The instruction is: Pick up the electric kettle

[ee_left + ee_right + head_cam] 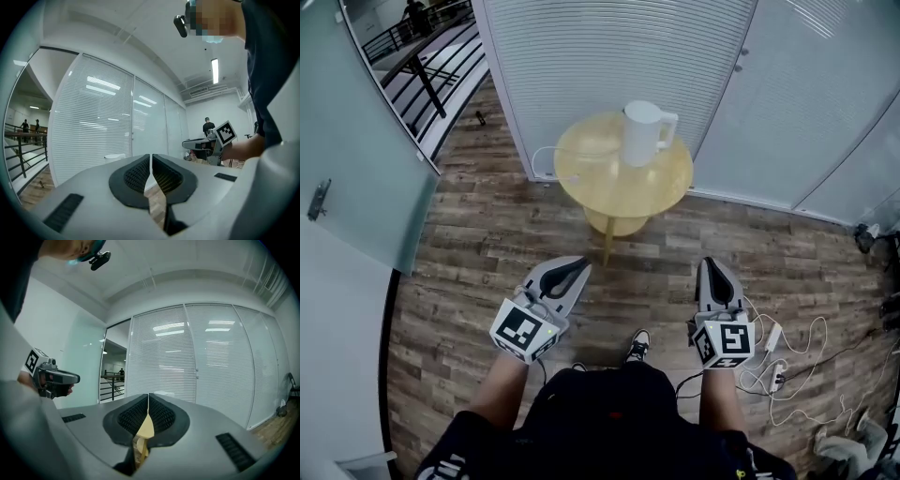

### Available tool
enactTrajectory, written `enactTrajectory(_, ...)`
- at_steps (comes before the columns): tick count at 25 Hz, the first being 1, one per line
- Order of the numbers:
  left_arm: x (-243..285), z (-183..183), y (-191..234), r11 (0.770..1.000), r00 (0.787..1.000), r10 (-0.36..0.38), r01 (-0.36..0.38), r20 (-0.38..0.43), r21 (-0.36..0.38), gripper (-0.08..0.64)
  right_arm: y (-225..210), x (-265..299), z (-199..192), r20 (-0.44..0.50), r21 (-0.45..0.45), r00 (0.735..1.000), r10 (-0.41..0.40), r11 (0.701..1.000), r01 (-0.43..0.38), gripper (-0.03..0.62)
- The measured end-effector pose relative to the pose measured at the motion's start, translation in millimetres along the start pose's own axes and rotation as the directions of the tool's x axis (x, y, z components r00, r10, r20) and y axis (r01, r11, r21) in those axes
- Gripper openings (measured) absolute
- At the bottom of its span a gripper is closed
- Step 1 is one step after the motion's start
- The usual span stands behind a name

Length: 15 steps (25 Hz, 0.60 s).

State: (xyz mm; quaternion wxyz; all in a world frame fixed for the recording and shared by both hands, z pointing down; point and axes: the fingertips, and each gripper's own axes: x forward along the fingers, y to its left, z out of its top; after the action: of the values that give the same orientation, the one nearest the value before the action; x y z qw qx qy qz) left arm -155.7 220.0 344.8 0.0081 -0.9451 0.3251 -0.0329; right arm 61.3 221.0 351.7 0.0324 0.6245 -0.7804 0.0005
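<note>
Right now the left gripper [575, 267] and the right gripper [713, 265] both have their jaws pressed together on nothing. The electric kettle [645, 133] stands upright well ahead of them on the round table [609, 192], with its handle on the right gripper's side. I'd spread the right jaws early, approach level, and pinch the handle squarely so the kettle doesn't tip.
</note>
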Motion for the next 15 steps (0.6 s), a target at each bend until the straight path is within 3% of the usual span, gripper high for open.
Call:
enactTrajectory(8, 112, 5, 5, 0.999, 0.999, 0.042, -0.041, -0.018, 0.011, 0.035, -112, 58, -12, -0.021, 0.018, 0.999, 0.032, 0.999, -0.032, 0.026)
enactTrajectory(15, 177, 10, 4, 0.995, 0.995, 0.1, -0.1, -0.017, -0.015, 0.035, -170, 94, -17, -0.028, 0.021, 0.993, 0.118, 0.993, -0.117, 0.026)
